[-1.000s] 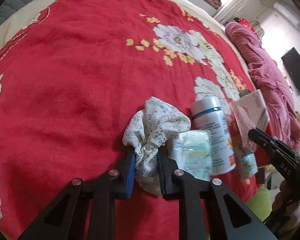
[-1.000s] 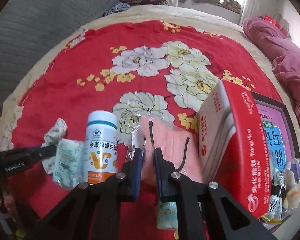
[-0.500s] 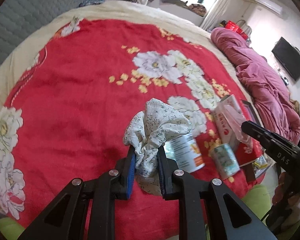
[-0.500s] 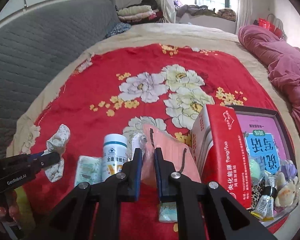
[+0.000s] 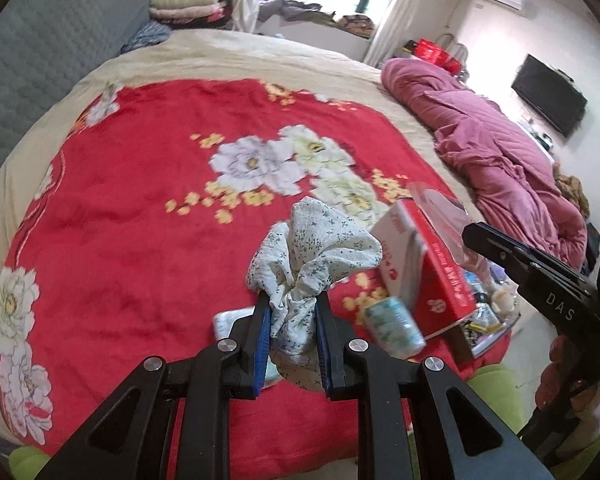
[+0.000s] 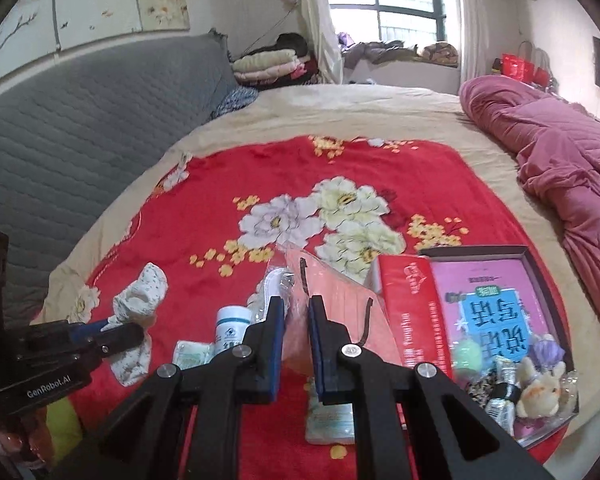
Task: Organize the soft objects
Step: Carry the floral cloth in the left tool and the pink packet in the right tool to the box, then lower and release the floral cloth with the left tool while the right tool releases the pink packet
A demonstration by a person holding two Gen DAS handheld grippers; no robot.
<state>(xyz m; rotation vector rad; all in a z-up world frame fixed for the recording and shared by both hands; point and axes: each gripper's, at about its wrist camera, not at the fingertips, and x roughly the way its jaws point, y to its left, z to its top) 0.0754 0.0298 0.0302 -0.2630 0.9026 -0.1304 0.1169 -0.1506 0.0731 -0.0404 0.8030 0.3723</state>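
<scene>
Item: floral cloth bundle (image 5: 312, 256), clamped in left gripper (image 5: 292, 336) above the red blanket (image 5: 132, 216); right gripper (image 6: 296, 344) pinched on bagged pink mask (image 6: 332, 292); carry both clear of red box (image 6: 412, 312), grips kept firm.

A home bedroom. A wide bed (image 6: 340, 108) under a red flowered blanket (image 6: 300, 184) fills the room, with a grey padded headboard (image 6: 80, 120), a pink quilt (image 6: 560, 152), folded bedding (image 6: 268, 64) by the window (image 6: 404, 0), and a wall television (image 5: 548, 100).
</scene>
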